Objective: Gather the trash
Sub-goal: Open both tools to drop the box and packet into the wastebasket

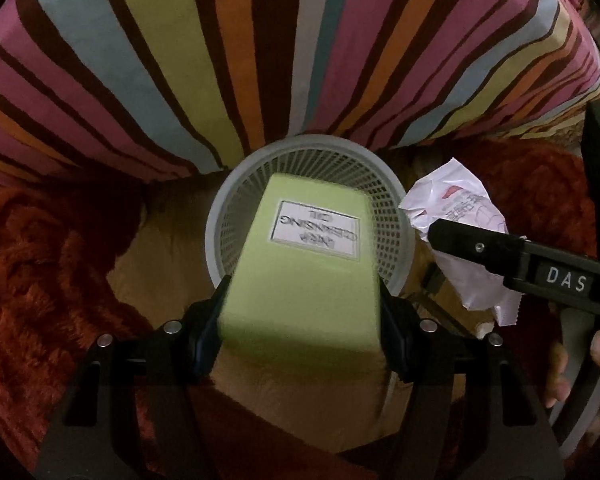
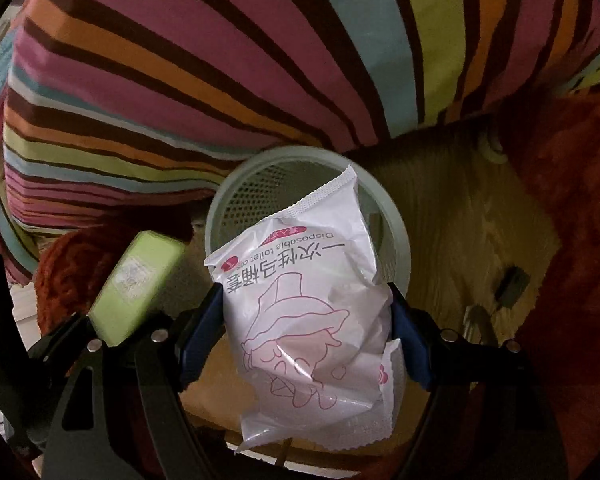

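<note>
Each camera sits on its gripper and looks along the jaws, steeply down and close over the mesh basket on the floor. The left view faces almost straight down, the right more slanted. Both share the basket and the striped bedding behind it.

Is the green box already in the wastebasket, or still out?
Still out. The left gripper is shut on the green box, holding it above the wastebasket; the mesh wall shows behind it.
</note>
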Available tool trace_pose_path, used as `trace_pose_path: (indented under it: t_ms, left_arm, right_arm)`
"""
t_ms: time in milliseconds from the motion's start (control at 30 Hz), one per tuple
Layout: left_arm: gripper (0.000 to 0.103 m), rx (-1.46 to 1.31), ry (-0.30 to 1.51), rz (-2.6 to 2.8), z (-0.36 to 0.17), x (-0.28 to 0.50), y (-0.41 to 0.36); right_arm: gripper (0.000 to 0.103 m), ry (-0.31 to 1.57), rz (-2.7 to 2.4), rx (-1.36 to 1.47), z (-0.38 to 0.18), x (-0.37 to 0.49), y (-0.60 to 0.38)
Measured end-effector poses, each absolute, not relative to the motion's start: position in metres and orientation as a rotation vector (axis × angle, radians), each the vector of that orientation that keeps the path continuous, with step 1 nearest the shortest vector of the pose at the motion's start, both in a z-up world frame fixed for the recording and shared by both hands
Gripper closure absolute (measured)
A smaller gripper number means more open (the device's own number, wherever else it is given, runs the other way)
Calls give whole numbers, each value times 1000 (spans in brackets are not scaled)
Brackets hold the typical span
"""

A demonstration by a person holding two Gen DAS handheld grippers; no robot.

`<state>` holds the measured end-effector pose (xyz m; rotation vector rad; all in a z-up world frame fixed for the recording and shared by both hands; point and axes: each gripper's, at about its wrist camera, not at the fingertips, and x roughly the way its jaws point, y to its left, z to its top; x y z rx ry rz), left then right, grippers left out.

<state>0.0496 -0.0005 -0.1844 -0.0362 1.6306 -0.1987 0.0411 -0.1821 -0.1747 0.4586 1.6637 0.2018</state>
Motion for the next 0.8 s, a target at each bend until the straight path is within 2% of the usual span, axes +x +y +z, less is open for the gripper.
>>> trace_pose_path:
  t_ms: [233, 300, 333, 400, 800]
  left_arm:
    - [38, -72, 1694, -180, -198, 57, -4]
    - [38, -78, 1696, -164, -200, 58, -2]
    - [38, -83, 1693, -161, -200, 58, -2]
    - [34, -90, 1685, -158, -199, 58, -1]
    - [34, -122, 1654, -144, -193, 56, 6]
  right_arm:
    - [27, 1699, 216, 460, -185, 40, -183]
    - [13, 1710, 218, 454, -187, 40, -183]
    - [11, 1709, 214, 446, -187, 40, -182]
    - [11, 1694, 204, 440, -187, 41, -182]
    - [11, 1626, 150, 474, -177, 41, -193]
